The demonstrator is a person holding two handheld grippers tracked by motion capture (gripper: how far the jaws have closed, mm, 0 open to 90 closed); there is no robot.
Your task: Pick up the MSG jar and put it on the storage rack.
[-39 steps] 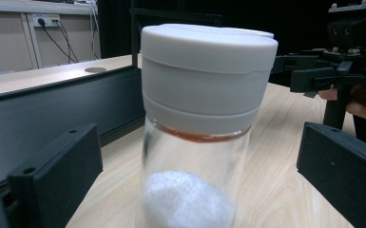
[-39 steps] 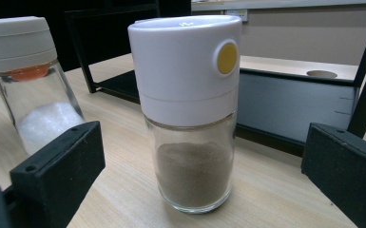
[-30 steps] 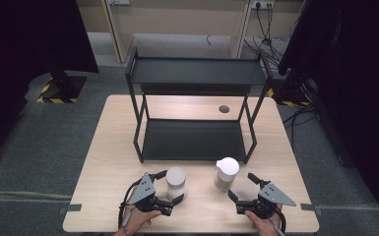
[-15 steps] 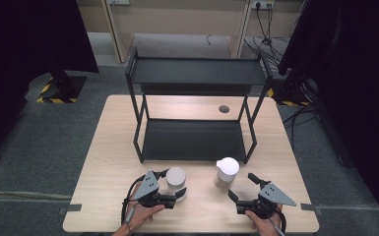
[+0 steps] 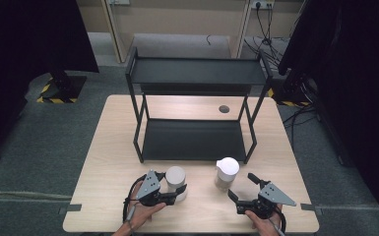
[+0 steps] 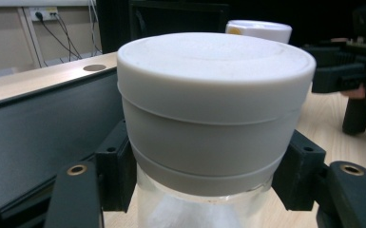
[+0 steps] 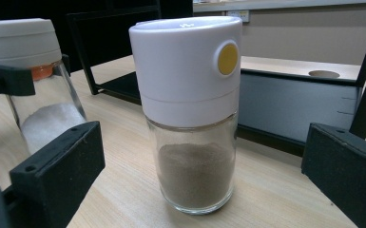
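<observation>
A glass jar with a pale grey lid [image 5: 175, 177] stands near the table's front edge, left of centre. My left gripper [image 5: 177, 191] has just been closing around it. In the left gripper view both pads [image 6: 116, 171] press the jar [image 6: 214, 95] just under its lid. A second glass jar [image 5: 226, 172] with a white cap and a yellow button holds brown powder and stands to the right. My right gripper [image 5: 241, 186] stands open just in front of it. In the right gripper view this jar [image 7: 190, 109] is ahead of the spread jaws, untouched.
A black two-tier metal rack [image 5: 192, 140] stands on the wooden table [image 5: 108, 147] behind both jars, its shelves bare. A round cable hole [image 5: 224, 108] sits at the table's back. Dark curtains and cables lie beyond the table.
The left gripper's jaws have closed from wide apart onto the grey-lidded jar. The right gripper and the jar with the yellow button have not moved.
</observation>
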